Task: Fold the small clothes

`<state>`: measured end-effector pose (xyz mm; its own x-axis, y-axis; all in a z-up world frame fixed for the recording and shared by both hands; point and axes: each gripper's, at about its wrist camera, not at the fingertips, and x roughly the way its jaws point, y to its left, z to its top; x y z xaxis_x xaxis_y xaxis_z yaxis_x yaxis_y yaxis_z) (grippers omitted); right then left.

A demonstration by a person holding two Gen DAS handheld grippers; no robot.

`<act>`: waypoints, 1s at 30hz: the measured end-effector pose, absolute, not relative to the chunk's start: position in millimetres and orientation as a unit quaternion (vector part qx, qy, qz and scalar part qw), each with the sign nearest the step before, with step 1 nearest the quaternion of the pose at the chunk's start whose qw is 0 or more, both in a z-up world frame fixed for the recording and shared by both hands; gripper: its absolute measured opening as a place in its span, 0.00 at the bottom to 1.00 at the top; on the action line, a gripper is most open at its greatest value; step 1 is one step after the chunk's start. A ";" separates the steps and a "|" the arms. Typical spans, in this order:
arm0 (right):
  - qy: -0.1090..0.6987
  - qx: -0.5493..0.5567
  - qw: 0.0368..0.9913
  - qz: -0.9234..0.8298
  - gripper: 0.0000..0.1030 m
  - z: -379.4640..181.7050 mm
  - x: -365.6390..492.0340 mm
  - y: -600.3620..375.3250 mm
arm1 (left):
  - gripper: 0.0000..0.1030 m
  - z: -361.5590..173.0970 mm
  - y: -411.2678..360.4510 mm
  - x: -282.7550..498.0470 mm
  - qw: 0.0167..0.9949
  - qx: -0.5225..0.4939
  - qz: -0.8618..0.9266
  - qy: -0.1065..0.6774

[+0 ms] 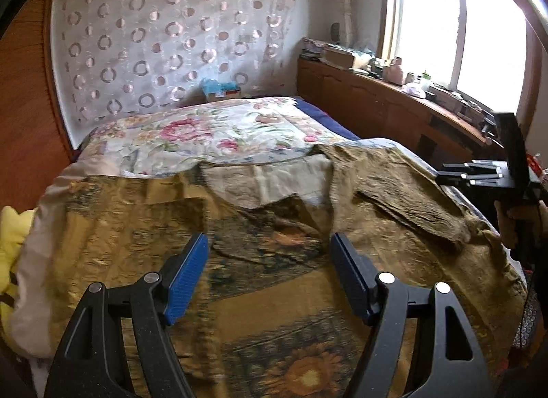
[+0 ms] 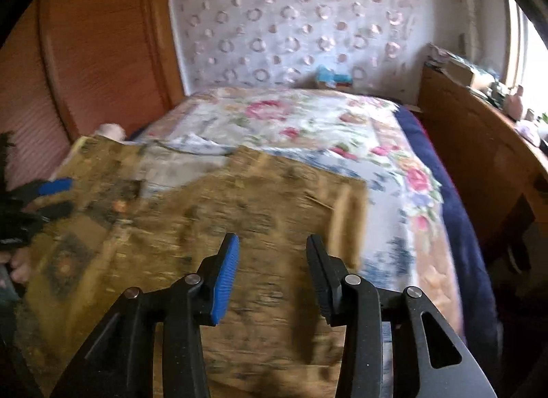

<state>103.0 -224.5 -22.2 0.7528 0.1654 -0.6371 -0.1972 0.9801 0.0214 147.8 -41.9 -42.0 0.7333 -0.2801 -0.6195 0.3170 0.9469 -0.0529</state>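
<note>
Right now a mustard-brown garment with a sunflower print is lying spread across the bed, covering the near end of the floral quilt, with a pale lining showing near its far edge. On the side away from the window, the left hand-held gripper is hovering just above the garment with its jaws standing wide apart and nothing between them. On the window side, the right hand-held gripper is hanging over a folded-over panel of the garment, its jaws parted about halfway and its blue pads pressing on nothing; no cloth is caught between them. Both views are smeared by motion, so fine creases are hard to read. Judging by how it drapes and wrinkles, the cloth looks thin, light and limp, perhaps slightly slick, so it will likely sag and slide rather than hold a shape. A sensible hold would be at an edge or corner, such as the sleeve lying toward the window, pinching a single layer at the hem so the fold carries over cleanly instead of dragging the layers underneath.
</note>
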 end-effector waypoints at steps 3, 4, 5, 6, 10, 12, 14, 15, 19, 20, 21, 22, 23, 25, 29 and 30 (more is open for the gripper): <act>0.359 -0.033 0.929 0.081 0.41 -36.6 117.7 -227.7 | 0.72 -39.1 -20.7 150.0 0.935 0.025 -0.138 0.327; 0.366 -0.035 0.927 0.078 0.41 -40.6 127.3 -224.0 | 0.72 -38.0 -15.6 150.8 0.935 0.025 -0.132 0.327; 0.371 -0.035 0.925 0.077 0.41 -44.8 132.0 -222.7 | 0.72 -37.6 -3.7 151.9 0.937 0.024 -0.120 0.327; 0.376 -0.034 0.923 0.076 0.41 -48.1 137.5 -224.0 | 0.72 -37.6 4.5 152.3 0.938 0.022 -0.113 0.328; 0.386 -0.032 0.919 0.074 0.41 -57.3 149.3 -224.4 | 0.66 -37.1 46.1 158.4 0.940 0.012 -0.075 0.332; 0.383 -0.036 0.920 0.073 0.41 -58.6 150.2 -222.0 | 0.61 -37.9 62.0 163.2 0.940 0.012 -0.059 0.337; 0.382 -0.038 0.921 0.072 0.41 -56.5 151.5 -222.1 | 0.54 -38.7 79.3 169.9 0.938 0.011 -0.042 0.343; 0.382 -0.038 0.921 0.072 0.42 -56.8 153.1 -221.1 | 0.53 -39.4 86.7 172.9 0.938 0.010 -0.035 0.345; 0.382 -0.040 0.920 0.077 0.46 -58.0 144.8 -222.3 | 0.52 -43.1 103.9 185.4 0.935 0.003 -0.019 0.355; 0.381 -0.042 0.920 0.077 0.47 -58.1 143.2 -223.4 | 0.52 -44.2 106.5 189.7 0.933 0.003 -0.018 0.359; 0.381 -0.043 0.920 0.077 0.47 -57.9 142.4 -223.5 | 0.51 -44.9 108.6 195.4 0.932 0.005 -0.018 0.361; 0.381 -0.043 0.920 0.077 0.47 -57.9 142.1 -223.8 | 0.46 -45.5 109.4 198.0 0.932 0.006 -0.018 0.363; 0.381 -0.042 0.920 0.078 0.47 -58.3 141.7 -224.3 | 0.45 -46.4 110.4 201.3 0.930 0.007 -0.020 0.367; 0.381 -0.041 0.920 0.079 0.48 -58.6 141.0 -224.8 | 0.43 -46.1 110.7 210.6 0.928 0.007 -0.028 0.372; 0.380 -0.043 0.921 0.077 0.48 -59.0 139.8 -224.6 | 0.39 -46.8 106.6 230.5 0.924 0.015 -0.039 0.381; 0.380 -0.043 0.921 0.078 0.48 -59.1 139.7 -224.5 | 0.39 -47.3 104.3 236.2 0.922 0.016 -0.041 0.384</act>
